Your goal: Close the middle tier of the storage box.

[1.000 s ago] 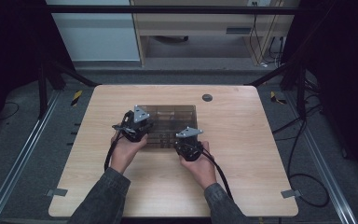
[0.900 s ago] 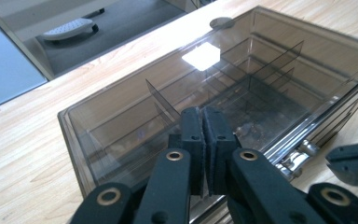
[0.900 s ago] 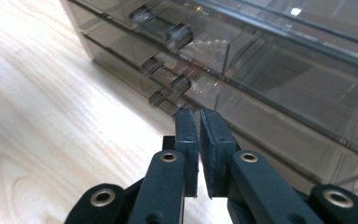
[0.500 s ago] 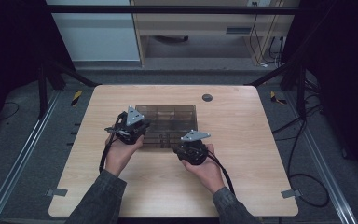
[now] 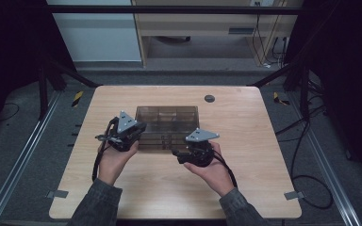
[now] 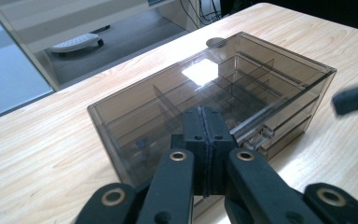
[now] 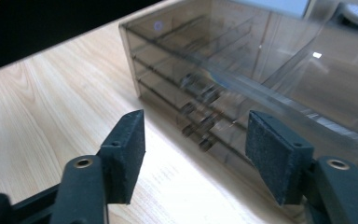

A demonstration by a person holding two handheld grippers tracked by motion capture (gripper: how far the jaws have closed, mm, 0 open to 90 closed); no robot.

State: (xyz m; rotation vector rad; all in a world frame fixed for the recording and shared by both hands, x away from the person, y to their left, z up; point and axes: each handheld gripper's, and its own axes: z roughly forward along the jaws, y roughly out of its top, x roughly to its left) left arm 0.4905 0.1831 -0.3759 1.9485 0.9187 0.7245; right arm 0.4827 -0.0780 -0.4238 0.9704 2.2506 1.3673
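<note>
A smoked, see-through drawer box (image 5: 169,117) stands at the middle of the wooden table (image 5: 245,160). In the left gripper view the box (image 6: 214,84) shows its inner dividers. My left gripper (image 5: 139,134) (image 6: 204,122) is shut with nothing in it, its tips just off the box's front left corner. My right gripper (image 5: 180,151) (image 7: 196,135) stands in front of the box (image 7: 242,51), facing the small drawer handles (image 7: 198,114). Its jaws have just been opening, and nothing lies between them.
A round grommet (image 5: 209,98) sits in the table behind the box. A low cabinet (image 5: 207,28) stands beyond the far edge. Metal rails (image 5: 23,155) run along the floor on both sides, and cables (image 5: 306,141) trail at the right.
The right gripper has opened and drawn back a little from the box front toward the person. The left gripper, still shut, has moved left and back off the box.
</note>
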